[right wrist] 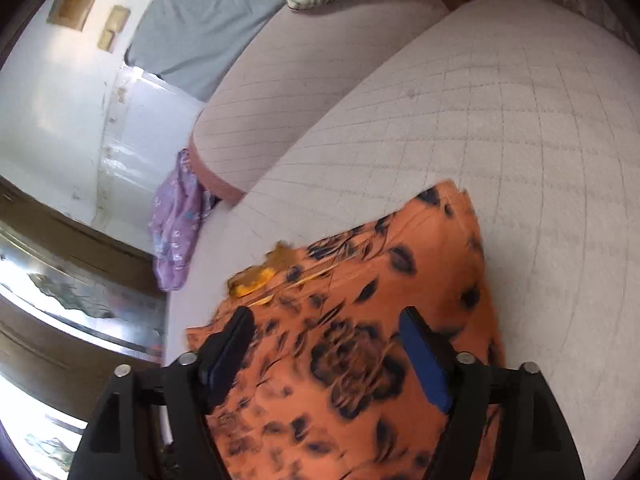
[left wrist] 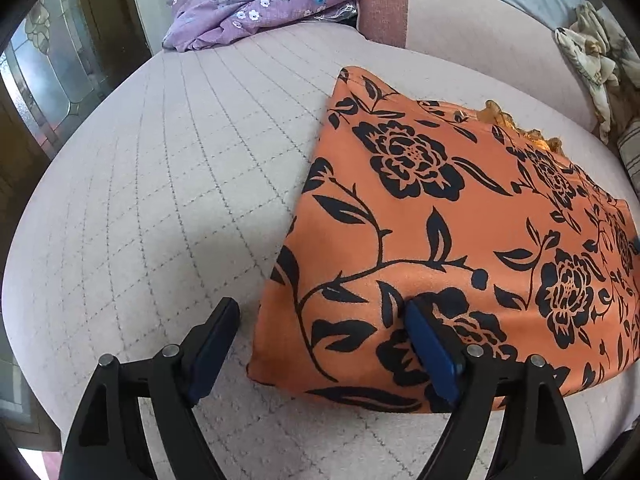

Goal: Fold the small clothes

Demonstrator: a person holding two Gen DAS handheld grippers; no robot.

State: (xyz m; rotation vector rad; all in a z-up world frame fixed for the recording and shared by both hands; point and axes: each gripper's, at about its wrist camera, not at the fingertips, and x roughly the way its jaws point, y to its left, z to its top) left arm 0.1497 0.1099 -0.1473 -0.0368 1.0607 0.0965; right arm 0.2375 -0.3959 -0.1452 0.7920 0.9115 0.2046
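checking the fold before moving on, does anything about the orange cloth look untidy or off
Mostly neat: the orange cloth with black flowers lies flat as a folded rectangle on the quilted pinkish cushion. One oddity: a crinkled yellow-orange bit sticks out past its far edge, so that edge is not clean.

Smooth printed cloth is being shown by the orange garment [left wrist: 440, 216]; the sofa seat [left wrist: 160, 184] is being covered in matt quilted fabric.

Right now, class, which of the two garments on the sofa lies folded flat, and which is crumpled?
The orange cloth with black flowers lies flat; the purple cloth with small flowers is crumpled at the sofa's far end.
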